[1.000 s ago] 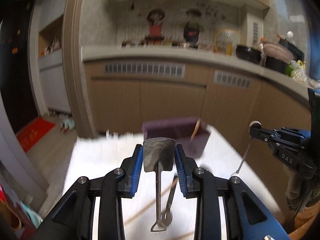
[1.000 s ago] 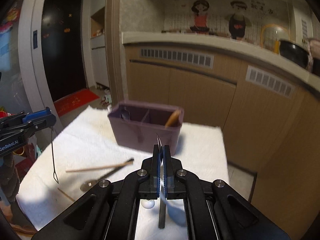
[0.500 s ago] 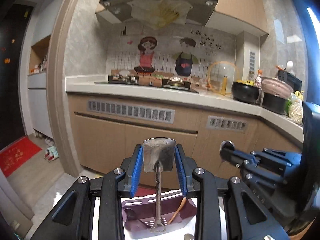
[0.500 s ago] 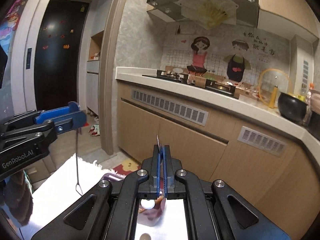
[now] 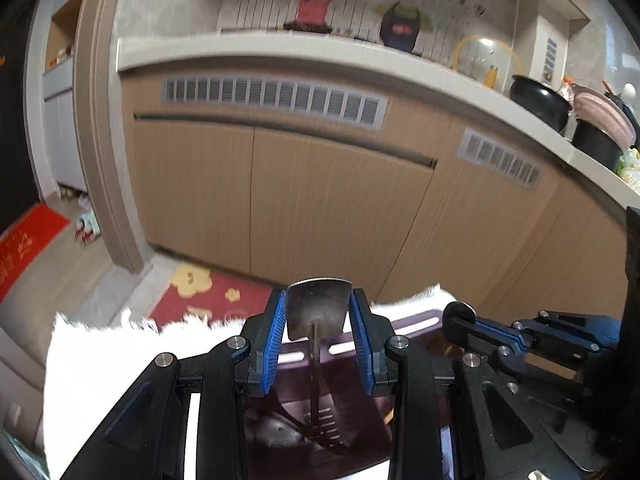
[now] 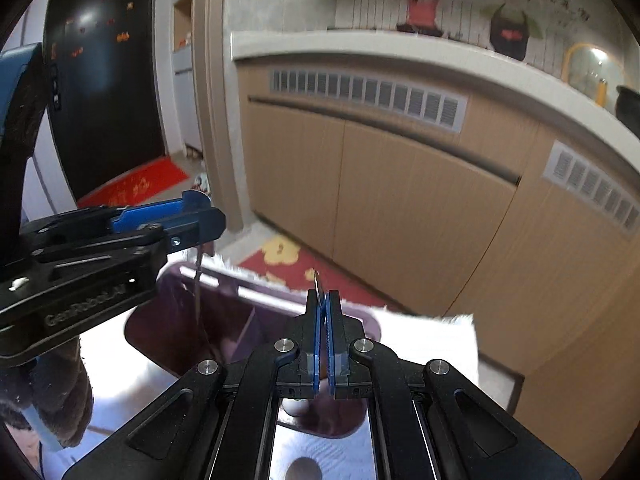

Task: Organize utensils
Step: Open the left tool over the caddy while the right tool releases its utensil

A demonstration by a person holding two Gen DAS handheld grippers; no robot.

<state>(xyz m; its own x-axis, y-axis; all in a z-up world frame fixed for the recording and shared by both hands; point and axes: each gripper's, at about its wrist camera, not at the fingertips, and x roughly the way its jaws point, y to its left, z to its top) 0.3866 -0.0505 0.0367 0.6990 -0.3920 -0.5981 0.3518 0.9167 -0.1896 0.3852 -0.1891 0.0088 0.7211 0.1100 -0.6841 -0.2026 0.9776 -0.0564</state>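
The purple organizer (image 6: 172, 320) stands on the white-covered tabletop (image 5: 100, 360). Left tongs (image 5: 319, 320) pinch a metal spatula (image 5: 318, 312) by its broad end, hanging over a compartment. Right tongs (image 6: 322, 320) are pressed together on a thin metal utensil (image 6: 317, 280) — stiff, light, slippery; grip flat faces.
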